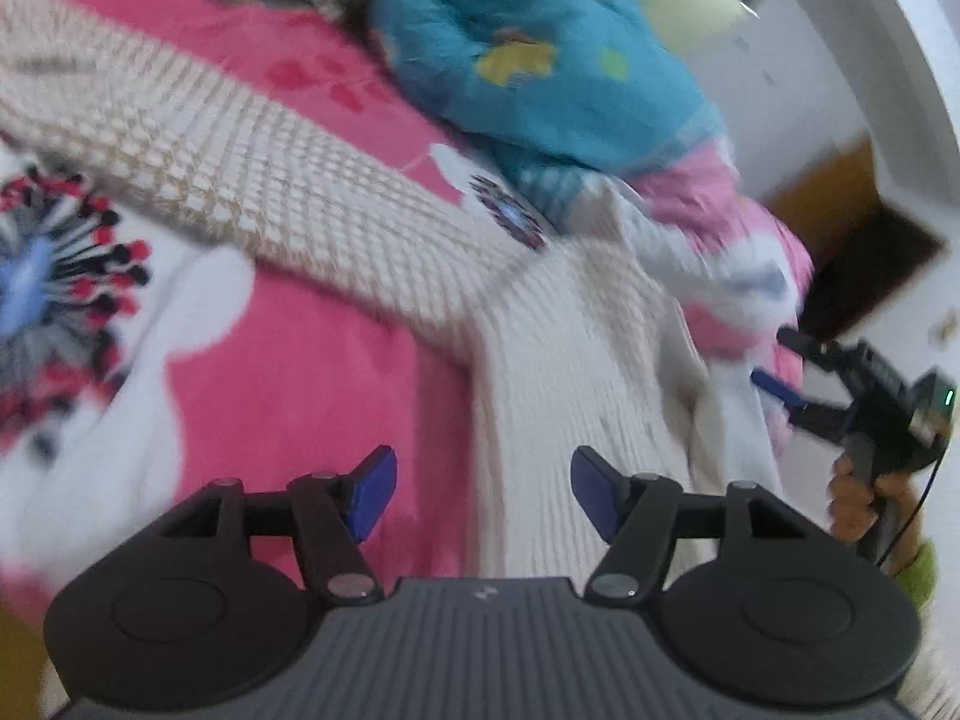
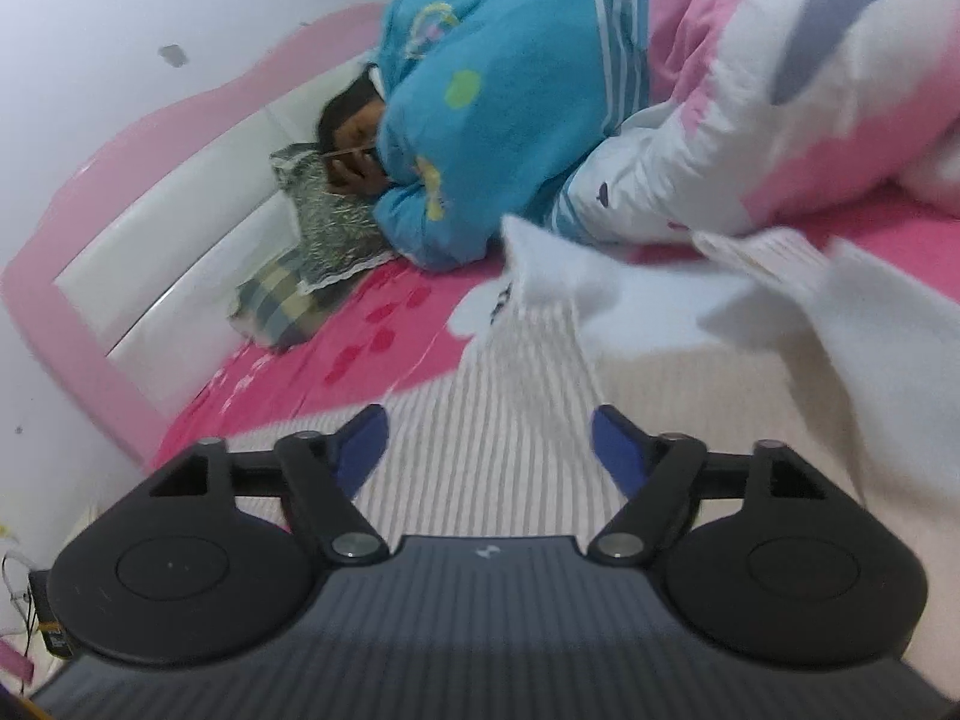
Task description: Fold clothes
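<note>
Item: cream knitted sweater (image 1: 576, 348), the garment being folded. It lies spread on the pink bed sheet (image 1: 324, 360); one long sleeve (image 1: 198, 144) stretches away toward the far left in the left wrist view, and the ribbed body (image 2: 516, 420) sits directly below the right gripper in the right wrist view. A white fold of cloth (image 2: 780, 300) lies across its far edge, blurred.

Left gripper (image 1: 483, 492): fingers wide apart, nothing between them, held above the edge where sweater meets sheet.

Right gripper (image 2: 489, 450): fingers wide apart, empty, above the ribbed body. It also shows at the right edge of the left wrist view, carried in a hand (image 1: 864, 498).

Also present: a person in a blue patterned top (image 2: 492, 102) lying at the head of the bed, head on a pillow (image 2: 324, 228); a pink and white duvet (image 2: 780, 108) beside them.

Step, judged: between folds, with both grippers free and no hold on the garment.

Next move, judged: take hold of the outstretched sleeve or a side edge and lay it across the body. The knit is thick and loose, so a deep pinch should serve.
</note>
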Demonstrator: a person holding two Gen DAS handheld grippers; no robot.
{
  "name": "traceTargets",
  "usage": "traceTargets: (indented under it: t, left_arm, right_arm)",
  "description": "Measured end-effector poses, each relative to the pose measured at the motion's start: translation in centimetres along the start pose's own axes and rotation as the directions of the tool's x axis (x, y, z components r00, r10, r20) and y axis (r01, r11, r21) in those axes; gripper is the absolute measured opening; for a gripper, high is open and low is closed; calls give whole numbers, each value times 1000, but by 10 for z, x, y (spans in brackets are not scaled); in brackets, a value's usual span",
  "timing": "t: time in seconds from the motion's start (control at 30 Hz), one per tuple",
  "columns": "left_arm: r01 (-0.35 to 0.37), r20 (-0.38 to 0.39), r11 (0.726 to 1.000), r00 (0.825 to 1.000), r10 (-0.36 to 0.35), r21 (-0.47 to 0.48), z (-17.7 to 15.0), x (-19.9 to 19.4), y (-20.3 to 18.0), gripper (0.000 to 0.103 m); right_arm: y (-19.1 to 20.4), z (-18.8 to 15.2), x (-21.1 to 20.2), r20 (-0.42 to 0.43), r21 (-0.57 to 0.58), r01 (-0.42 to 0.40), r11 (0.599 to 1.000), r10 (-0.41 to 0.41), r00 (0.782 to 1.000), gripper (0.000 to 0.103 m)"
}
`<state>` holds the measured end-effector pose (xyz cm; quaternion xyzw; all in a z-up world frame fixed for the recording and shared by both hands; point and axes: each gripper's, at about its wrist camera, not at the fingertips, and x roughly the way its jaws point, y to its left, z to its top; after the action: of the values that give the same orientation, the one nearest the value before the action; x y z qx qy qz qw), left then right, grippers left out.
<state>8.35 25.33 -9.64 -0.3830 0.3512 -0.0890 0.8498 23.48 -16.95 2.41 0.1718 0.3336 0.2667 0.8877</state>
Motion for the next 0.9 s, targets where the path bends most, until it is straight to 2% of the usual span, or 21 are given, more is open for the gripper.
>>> traceTargets:
  t: [0.07, 0.13, 0.27, 0.33, 0.43, 0.5, 0.53, 0.57, 0.6, 0.63, 0.67, 0.7, 0.77, 0.9]
  left_arm:
    - [36, -14, 991, 999, -38, -132, 20, 26, 19, 68]
    - [62, -23, 962, 997, -71, -265, 34, 49, 38, 68]
    - [98, 42, 918, 995, -88, -385, 45, 66, 55, 67]
    - [93, 83, 905, 995, -64, -414, 45, 69, 58, 65]
    - [59, 132, 897, 991, 0, -439, 46, 73, 57, 59]
    - [27, 159, 890, 986, 52, -455, 48, 78, 55, 44]
    - [12, 170, 884, 982, 76, -467, 50, 81, 56, 38]
    - [-1, 178, 879, 979, 98, -476, 53, 83, 59, 24]
    - [-15, 186, 874, 975, 120, -486, 56, 85, 61, 17]
    - [-23, 194, 869, 971, 136, -494, 58, 87, 63, 16]
    - [-22, 204, 866, 969, 142, -500, 60, 87, 63, 15]
    - [-22, 218, 868, 964, 149, -497, 62, 88, 61, 14]
    - [-9, 269, 891, 952, 146, -454, 69, 85, 51, 13]
    - [50, 341, 912, 935, 101, -406, 96, 83, 33, 13]
  right_arm:
    - [-6, 28, 40, -18, 2, 17, 1000, -17, 1000, 80]
    - [-16, 50, 77, -66, 22, 35, 999, -34, 997, 80]
    - [-35, 78, 139, -152, 71, 75, 995, -63, 986, 80]
    - [-41, 80, 161, -211, 97, 74, 993, -52, 976, 80]
    - [-47, 78, 195, -327, 138, 59, 989, -11, 945, 80]
    - [-45, 71, 215, -380, 117, 83, 990, -33, 924, 80]
    - [-45, 68, 220, -388, 120, 81, 989, -29, 921, 78]
    - [-46, 64, 222, -385, 134, 74, 988, -16, 923, 65]
    - [-46, 61, 224, -381, 149, 66, 987, -4, 925, 41]
    - [-47, 59, 223, -364, 172, 53, 984, 13, 931, 29]
    - [-48, 58, 221, -346, 193, 40, 980, 29, 938, 11]
    - [-48, 58, 217, -316, 199, 40, 979, 25, 948, 11]
    - [-45, 59, 205, -243, 198, 35, 980, 15, 970, 10]
    - [-47, 73, 180, -120, 213, 0, 977, 26, 992, 9]
